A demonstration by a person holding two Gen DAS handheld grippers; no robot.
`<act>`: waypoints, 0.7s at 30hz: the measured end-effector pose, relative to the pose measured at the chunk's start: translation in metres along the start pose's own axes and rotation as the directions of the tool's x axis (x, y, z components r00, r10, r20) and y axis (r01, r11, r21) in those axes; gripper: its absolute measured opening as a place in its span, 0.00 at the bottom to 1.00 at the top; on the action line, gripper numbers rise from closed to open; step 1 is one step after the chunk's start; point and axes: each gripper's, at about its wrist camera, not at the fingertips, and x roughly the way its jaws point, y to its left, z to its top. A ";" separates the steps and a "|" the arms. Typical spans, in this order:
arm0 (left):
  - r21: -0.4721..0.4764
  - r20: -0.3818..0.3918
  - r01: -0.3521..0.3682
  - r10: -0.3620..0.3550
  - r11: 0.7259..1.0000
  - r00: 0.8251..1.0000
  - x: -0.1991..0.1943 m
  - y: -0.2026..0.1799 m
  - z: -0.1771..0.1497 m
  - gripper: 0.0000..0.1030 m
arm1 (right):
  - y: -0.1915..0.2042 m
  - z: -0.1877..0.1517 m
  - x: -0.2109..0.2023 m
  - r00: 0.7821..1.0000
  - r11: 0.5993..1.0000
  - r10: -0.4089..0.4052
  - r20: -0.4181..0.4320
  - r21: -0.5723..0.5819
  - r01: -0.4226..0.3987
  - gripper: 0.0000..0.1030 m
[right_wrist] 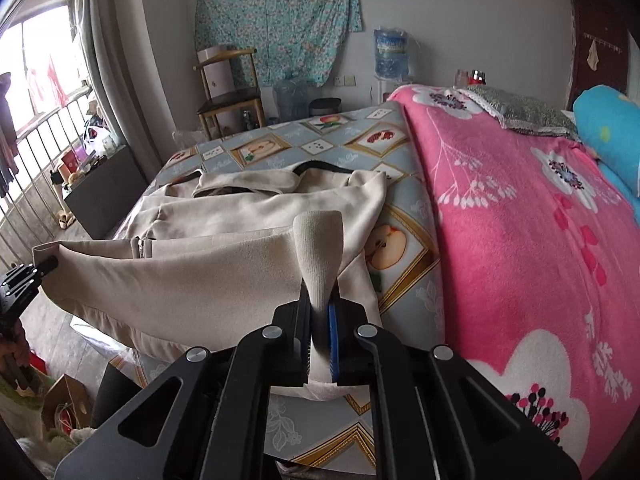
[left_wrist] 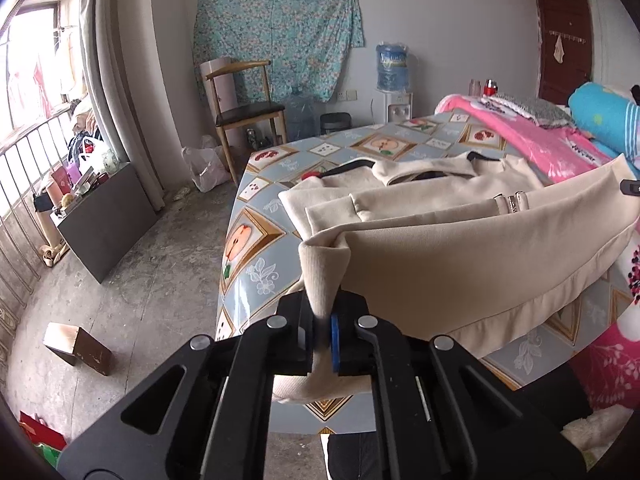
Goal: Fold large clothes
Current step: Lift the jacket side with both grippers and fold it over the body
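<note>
A cream jacket (left_wrist: 460, 256) lies on a table covered with a fruit-patterned oilcloth (left_wrist: 256, 236). Its near hem is lifted off the cloth and stretched between both grippers. My left gripper (left_wrist: 322, 336) is shut on the hem's left corner, a bunch of cream fabric pinched between its pads. My right gripper (right_wrist: 320, 332) is shut on the hem's right corner of the jacket (right_wrist: 208, 276) in the same way. The left gripper's tip (right_wrist: 48, 265) shows at the far left of the right wrist view, and the right gripper's tip (left_wrist: 630, 188) shows at the right edge of the left wrist view. The collar end rests flat, farther away.
A pink flowered blanket (right_wrist: 520, 220) covers the bed to the right of the oilcloth (right_wrist: 280, 140). A wooden chair (left_wrist: 244, 108), water bottles (left_wrist: 392, 66) and a dispenser stand by the far wall. A dark board (left_wrist: 108, 216) and a wooden box (left_wrist: 78, 346) sit on the floor at left.
</note>
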 end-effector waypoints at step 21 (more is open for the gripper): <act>0.107 -0.038 0.001 0.003 0.994 0.999 0.201 0.001 0.171 0.05 | -0.020 0.176 0.180 0.999 0.999 -0.026 0.035 -0.023 0.027 0.06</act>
